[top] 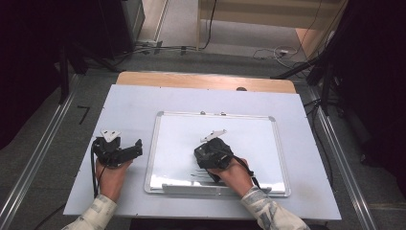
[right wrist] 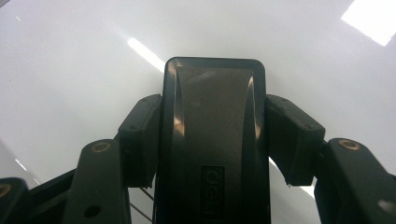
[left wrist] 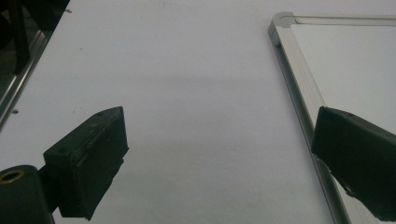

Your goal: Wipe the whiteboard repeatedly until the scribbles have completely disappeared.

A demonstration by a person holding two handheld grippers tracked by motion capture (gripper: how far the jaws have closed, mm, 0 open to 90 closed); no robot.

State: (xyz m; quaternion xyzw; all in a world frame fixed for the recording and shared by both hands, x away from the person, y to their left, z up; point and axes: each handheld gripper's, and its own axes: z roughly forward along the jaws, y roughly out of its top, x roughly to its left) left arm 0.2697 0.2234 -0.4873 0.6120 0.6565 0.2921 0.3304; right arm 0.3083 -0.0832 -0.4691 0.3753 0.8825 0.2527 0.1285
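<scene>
1. We've got a whiteboard point(top: 249, 129) lying flat on the white desk point(top: 129, 103), metal frame all round, with its long tray edge toward the person

2. Our right tool point(right wrist: 214, 135) is clamped on a black eraser point(right wrist: 214, 140). In the right gripper view both pads press the eraser's long sides, and it stands between them with its rounded end pointing away from the camera

3. There's a bit of embossed lettering low on the eraser's back, too cut off for us to read properly

4. From the high view the right tool point(top: 214, 153) sits over the lower middle of the whiteboard, the right hand point(top: 235, 175) coming in from the bottom edge. Whether the eraser's face is actually touching the board, we can't tell from these angles

5. A few faint dark marker lines point(top: 201, 176) show on the board just beside the right tool, near the bottom frame

6. Our left tool point(left wrist: 219, 154) is wide apart with nothing between the pads, just bare desk under it

7. In the high view the left tool point(top: 117, 151) is off the board, just beside its left frame, held by the left hand point(top: 111, 177). The left gripper view shows the board's top-left corner point(left wrist: 280, 21) and frame running down past the right-hand pad
</scene>
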